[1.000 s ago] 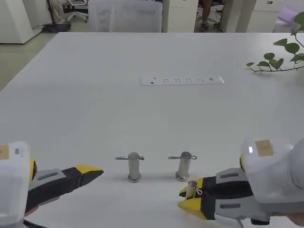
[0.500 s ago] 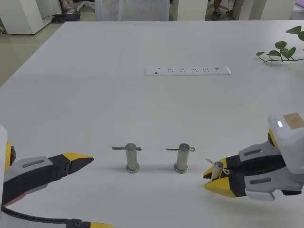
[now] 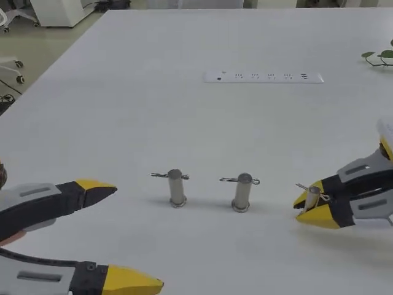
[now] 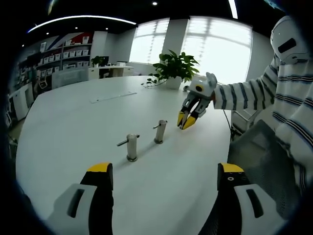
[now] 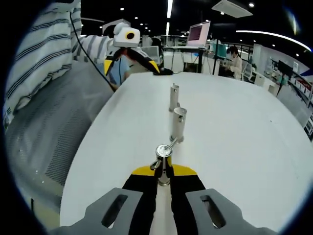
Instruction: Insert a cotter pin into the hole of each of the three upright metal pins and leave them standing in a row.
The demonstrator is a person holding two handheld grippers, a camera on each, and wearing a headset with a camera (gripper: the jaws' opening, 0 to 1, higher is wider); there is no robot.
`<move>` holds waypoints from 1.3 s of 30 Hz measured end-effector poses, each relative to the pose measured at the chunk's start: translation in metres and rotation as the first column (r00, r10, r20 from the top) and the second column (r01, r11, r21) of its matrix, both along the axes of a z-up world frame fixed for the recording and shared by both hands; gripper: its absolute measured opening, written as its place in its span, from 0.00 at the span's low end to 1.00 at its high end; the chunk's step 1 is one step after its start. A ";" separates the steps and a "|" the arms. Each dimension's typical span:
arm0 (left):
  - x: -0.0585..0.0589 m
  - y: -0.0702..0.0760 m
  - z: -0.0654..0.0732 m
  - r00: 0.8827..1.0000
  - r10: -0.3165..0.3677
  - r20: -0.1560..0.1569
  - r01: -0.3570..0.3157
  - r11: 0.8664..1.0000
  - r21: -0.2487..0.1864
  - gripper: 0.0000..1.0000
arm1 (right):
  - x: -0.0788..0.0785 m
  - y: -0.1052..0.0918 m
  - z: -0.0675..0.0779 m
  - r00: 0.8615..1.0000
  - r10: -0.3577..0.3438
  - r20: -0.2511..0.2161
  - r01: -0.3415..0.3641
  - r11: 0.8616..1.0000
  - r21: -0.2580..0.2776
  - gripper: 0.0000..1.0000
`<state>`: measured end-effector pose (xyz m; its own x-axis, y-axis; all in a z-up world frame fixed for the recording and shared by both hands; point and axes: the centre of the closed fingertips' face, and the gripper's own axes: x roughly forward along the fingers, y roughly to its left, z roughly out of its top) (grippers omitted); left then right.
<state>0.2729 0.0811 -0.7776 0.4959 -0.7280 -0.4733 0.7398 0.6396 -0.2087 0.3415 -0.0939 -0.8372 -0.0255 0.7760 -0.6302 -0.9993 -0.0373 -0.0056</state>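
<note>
The right gripper (image 3: 310, 206), pinching the cottered 3rd pin (image 3: 314, 195), has moved from the 2nd pin (image 3: 242, 192) to centre right, in line with the row; set-down is likely next. The left gripper (image 3: 136, 236) gapes empty.

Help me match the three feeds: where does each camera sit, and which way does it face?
Head view: on the headset, facing forward and down at the table; left gripper low left, jaws open; right gripper shut on the third pin.
Left gripper view: on the left gripper, facing across the table at the two standing pins and the right gripper; a striped sleeve shows.
Right gripper view: on the right gripper, facing along the pin row toward the left gripper and striped clothing.
Shared: both standing pins.
</note>
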 end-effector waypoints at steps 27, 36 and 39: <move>0.005 0.009 0.007 0.984 0.177 -0.006 -0.176 0.984 0.005 0.88 | 0.008 -0.009 -0.015 0.929 0.368 -0.022 -0.369 0.926 -0.077 0.10; 0.008 0.021 -0.004 0.977 0.211 0.004 -0.211 0.972 0.100 0.82 | 0.020 -0.010 -0.020 0.922 0.384 -0.036 -0.386 0.920 -0.074 0.10; 0.008 0.017 0.000 0.976 0.216 -0.007 -0.215 0.974 0.074 0.82 | 0.020 -0.010 -0.020 0.917 0.397 -0.031 -0.398 0.914 -0.073 0.10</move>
